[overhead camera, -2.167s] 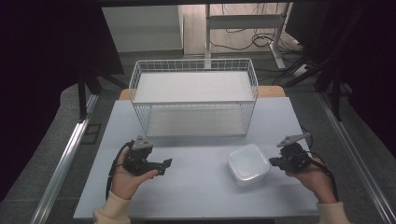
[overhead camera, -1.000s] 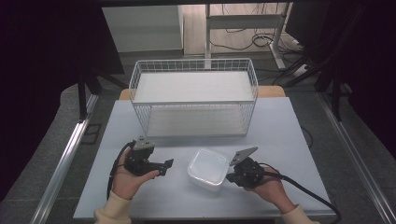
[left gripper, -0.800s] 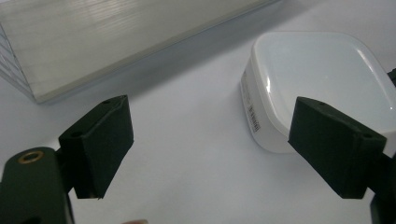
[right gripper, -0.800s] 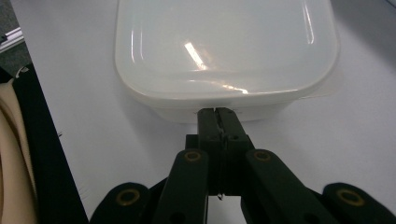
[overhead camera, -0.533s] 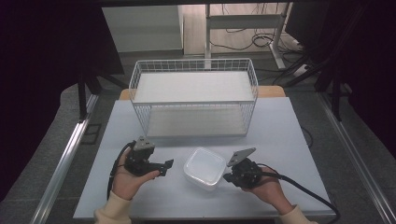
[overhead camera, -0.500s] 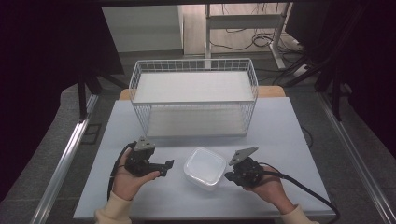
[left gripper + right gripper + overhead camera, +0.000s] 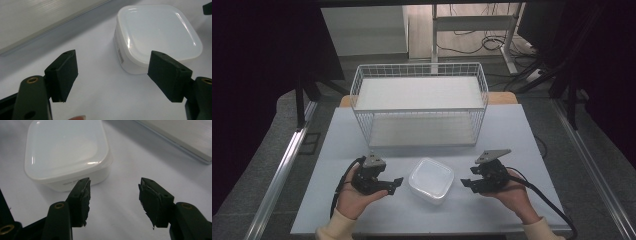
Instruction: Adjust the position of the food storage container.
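A white square lidded plastic container [image 7: 431, 180] rests on the table between the two hands. My left gripper [image 7: 398, 182] lies just left of it, open, with nothing between the jaws; the left gripper view has the container [image 7: 157, 35] ahead and to the right of the gripper [image 7: 112, 75]. My right gripper [image 7: 464, 182] sits a short way to the container's right, open and holding nothing. The right gripper view puts the container [image 7: 67, 152] ahead and to the left of that gripper [image 7: 113, 200].
A white wire basket [image 7: 419, 107] with a pale board inside stands at the back middle of the white table [image 7: 512, 135]. A cable [image 7: 547, 200] trails from the right gripper toward the front right edge. Dark floor and metal rails border the table.
The right gripper slid the container from the right to the middle of the table, then let go and drew back to the right. The left hand stayed put.
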{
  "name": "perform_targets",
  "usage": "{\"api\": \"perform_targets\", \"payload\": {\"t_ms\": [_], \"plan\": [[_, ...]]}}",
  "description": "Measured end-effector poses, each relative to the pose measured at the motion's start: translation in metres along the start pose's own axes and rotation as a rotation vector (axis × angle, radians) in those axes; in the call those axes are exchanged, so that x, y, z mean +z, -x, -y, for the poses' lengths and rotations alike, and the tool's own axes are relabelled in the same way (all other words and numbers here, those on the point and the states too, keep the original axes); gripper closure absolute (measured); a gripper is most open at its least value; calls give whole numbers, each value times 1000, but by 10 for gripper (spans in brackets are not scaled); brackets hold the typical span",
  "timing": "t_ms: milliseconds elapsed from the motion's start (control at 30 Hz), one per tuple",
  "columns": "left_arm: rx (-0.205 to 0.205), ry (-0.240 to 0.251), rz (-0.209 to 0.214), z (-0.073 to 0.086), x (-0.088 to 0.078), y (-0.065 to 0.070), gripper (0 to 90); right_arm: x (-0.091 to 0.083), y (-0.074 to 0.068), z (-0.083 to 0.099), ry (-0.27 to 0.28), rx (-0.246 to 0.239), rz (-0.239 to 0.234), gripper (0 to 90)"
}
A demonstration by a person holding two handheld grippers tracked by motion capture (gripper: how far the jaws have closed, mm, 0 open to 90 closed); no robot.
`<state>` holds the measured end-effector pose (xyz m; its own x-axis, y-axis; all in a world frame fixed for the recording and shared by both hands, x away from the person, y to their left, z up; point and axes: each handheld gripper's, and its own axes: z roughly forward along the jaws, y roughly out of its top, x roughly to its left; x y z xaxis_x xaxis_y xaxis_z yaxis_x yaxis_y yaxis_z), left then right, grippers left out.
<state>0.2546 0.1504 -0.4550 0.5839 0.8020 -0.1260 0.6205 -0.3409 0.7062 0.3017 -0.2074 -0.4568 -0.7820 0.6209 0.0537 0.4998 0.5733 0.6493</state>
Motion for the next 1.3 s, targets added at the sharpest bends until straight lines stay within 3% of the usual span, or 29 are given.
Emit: {"api": "perform_targets", "payload": {"t_ms": [100, 267, 400, 467, 567, 633, 767, 900, 1133, 1300], "plan": [[-10, 1, 1, 0, 0, -1, 228, -3, 4, -6, 31, 13, -4, 485], [-26, 3, -3, 0, 0, -4, 203, -5, 11, -22, 55, 39, 12, 487], [-41, 7, -9, 1, 0, -8, 181, 6, 14, -38, 64, 57, 10, 479], [-48, 9, -8, 1, -1, -10, 178, 15, 14, -43, 48, 58, 10, 579], [-50, 11, -9, 1, -2, -12, 175, 28, 15, -48, 24, 57, 6, 805], [-50, 10, -10, 1, -2, -12, 174, 36, 17, -48, 6, 55, 2, 887], [-54, 11, -12, 2, -2, -13, 173, 48, 18, -46, -49, 36, 11, 893], [-54, 11, -11, 2, -2, -14, 172, 60, 10, -41, -96, -17, -14, 894], [-62, 8, -13, 3, -3, -16, 171, 55, 4, -38, -104, -62, -5, 894], [-61, 9, -14, 3, -4, -16, 170, 52, -4, -35, -118, -86, -33, 894]]}}
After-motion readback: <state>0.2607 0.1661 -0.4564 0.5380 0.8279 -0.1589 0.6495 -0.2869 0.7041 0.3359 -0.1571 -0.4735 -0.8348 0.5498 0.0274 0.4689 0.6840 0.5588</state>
